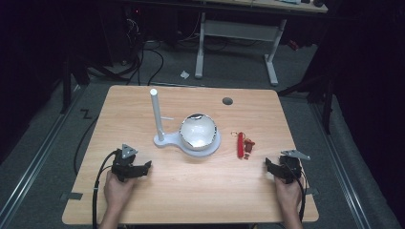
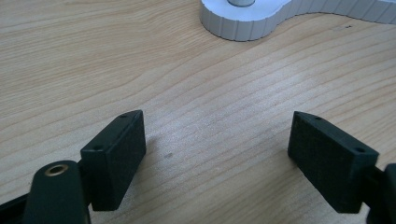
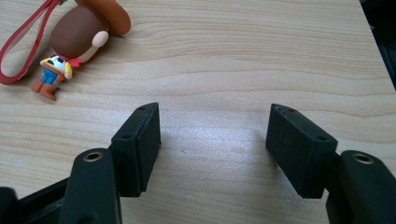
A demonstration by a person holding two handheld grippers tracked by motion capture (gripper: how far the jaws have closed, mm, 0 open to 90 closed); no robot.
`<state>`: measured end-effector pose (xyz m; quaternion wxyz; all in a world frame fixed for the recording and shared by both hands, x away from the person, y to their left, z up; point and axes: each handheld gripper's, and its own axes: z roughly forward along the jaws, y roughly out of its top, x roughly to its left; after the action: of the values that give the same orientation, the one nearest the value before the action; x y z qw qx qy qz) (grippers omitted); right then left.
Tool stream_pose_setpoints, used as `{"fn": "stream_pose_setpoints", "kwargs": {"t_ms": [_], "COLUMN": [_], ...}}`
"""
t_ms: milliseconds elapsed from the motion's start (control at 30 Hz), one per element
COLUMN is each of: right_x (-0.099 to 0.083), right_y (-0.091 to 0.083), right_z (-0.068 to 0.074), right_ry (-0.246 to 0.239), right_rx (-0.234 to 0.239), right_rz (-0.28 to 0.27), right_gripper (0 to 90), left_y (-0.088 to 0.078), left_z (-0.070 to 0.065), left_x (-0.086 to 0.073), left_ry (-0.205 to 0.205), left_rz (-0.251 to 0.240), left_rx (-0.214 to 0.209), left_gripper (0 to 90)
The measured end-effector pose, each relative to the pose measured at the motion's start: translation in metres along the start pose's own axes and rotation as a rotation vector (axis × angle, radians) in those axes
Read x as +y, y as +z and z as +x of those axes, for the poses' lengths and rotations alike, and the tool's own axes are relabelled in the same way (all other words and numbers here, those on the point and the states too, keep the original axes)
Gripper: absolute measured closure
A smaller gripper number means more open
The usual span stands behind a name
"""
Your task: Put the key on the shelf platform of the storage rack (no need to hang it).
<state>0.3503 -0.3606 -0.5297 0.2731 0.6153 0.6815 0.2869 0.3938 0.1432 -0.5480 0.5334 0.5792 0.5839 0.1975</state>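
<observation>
Toy figure (image 3: pixel 70 44) w/ red strap (image 1: pixel 240 144) beside white stand (image 1: pixel 165 141); path clear.

Light wooden rounded-corner table (image 1: pixel 143 200) under my tools. Beyond it, grey carpeted floor (image 1: pixel 176 67), black cables (image 1: pixel 143 62), white metal-legged desk frame (image 1: pixel 236 31), white paper scrap (image 1: pixel 184 74). Surroundings dark either side of me.

Wooden table (image 1: pixel 191 191) with white stand (image 1: pixel 165 140), red-strapped figurine keychain (image 1: pixel 248 144).
</observation>
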Motion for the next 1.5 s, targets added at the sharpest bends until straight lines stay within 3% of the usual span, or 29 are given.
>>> {"fn": "stream_pose_setpoints", "kwargs": {"t_ms": [633,867,1067,1367,1500], "right_x": [0.000,0.004,0.003,0.005,0.008], "right_y": [0.000,-0.002,-0.004,-0.011,-0.012], "right_z": [0.001,0.002,0.004,0.012,0.018], "right_ry": [-0.004,-0.004,0.003,0.004,-0.018], "right_rx": [-0.002,0.004,0.046,0.093,0.107], "right_rz": [0.000,0.042,0.041,-0.001,-0.003], "right_gripper": [36.1,35.7,34.8,35.9,36.2], "left_y": [0.000,0.000,0.000,0.000,0.000], "left_z": [0.000,0.000,0.000,0.000,0.000], "left_x": [0.000,0.000,0.000,0.000,0.000], "left_ry": [0.000,0.000,0.000,0.001,0.000], "left_rz": [0.000,0.001,0.001,0.002,0.001], "left_rx": [0.000,0.000,0.000,0.000,-0.001], "left_gripper": [19.6,19.5,19.6,19.6,19.5]}}
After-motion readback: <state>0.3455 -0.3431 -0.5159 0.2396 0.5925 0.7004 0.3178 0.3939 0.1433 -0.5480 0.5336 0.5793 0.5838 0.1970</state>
